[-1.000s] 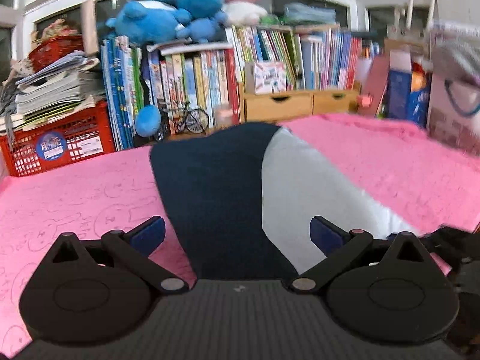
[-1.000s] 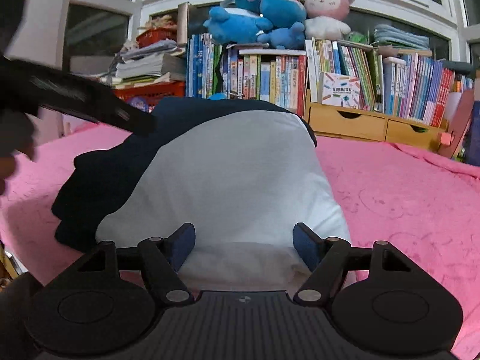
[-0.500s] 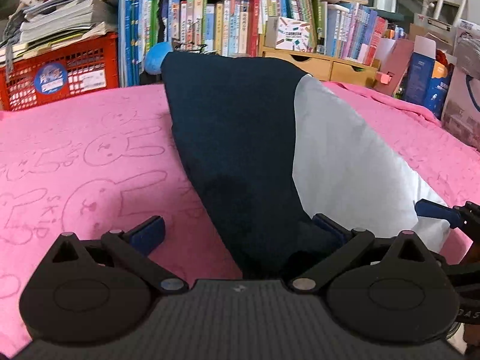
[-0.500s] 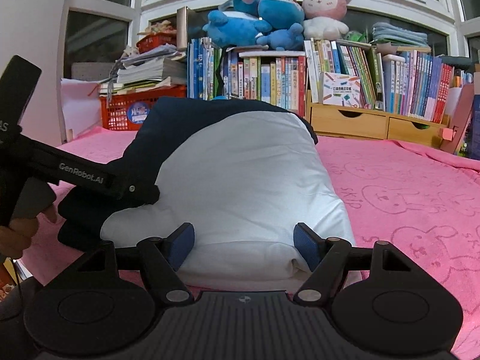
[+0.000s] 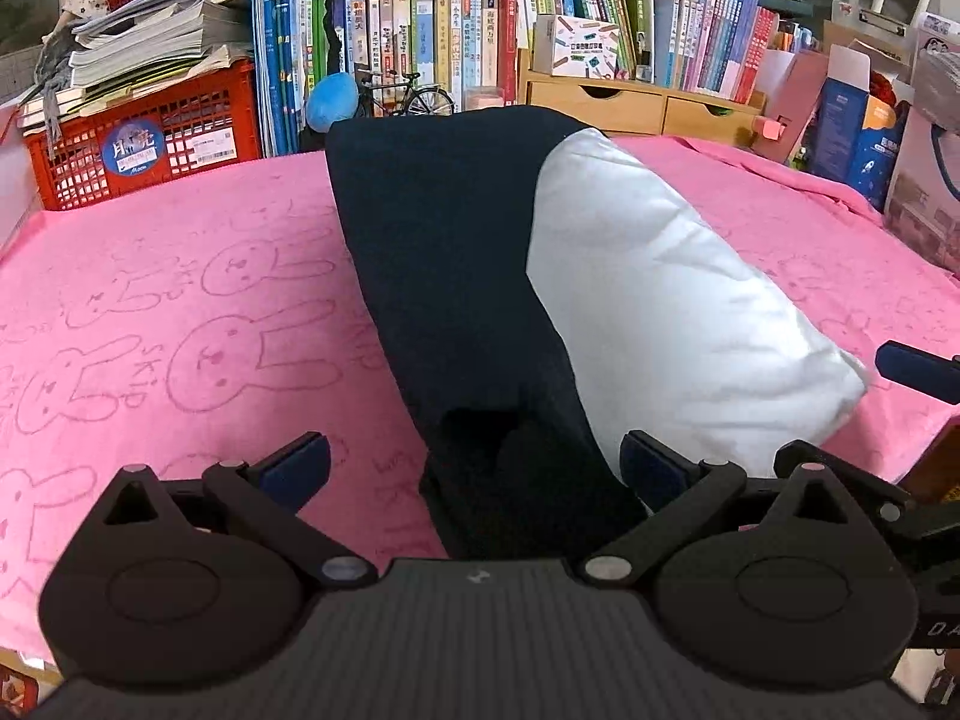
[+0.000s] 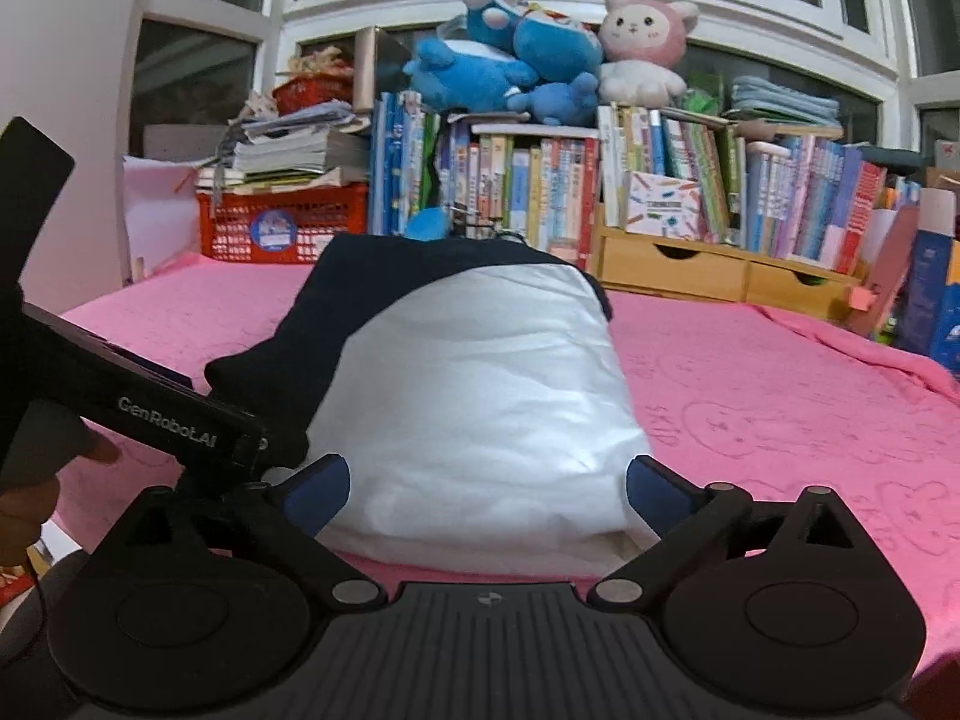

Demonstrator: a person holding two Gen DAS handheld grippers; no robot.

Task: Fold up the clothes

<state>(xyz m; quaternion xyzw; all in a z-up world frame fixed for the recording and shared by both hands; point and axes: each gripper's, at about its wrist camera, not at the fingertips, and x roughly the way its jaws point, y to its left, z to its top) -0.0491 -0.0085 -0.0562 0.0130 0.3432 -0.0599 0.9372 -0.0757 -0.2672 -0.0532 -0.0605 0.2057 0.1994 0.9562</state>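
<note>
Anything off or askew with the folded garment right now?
Mostly tidy. The folded garment lies as a long bundle on the pink towel. One oddity: the navy sleeve end is bunched and sticks out past the white body at the near corner, between the left gripper fingers.

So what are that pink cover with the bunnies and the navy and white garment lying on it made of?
The pink cover looks like terry towelling: matte and fuzzy, with the rabbit outlines pressed into the pile. The navy and white garment looks like soft knit cotton, matte, with gentle creases across the white panel; its exact fibre cannot be told from here.
</note>
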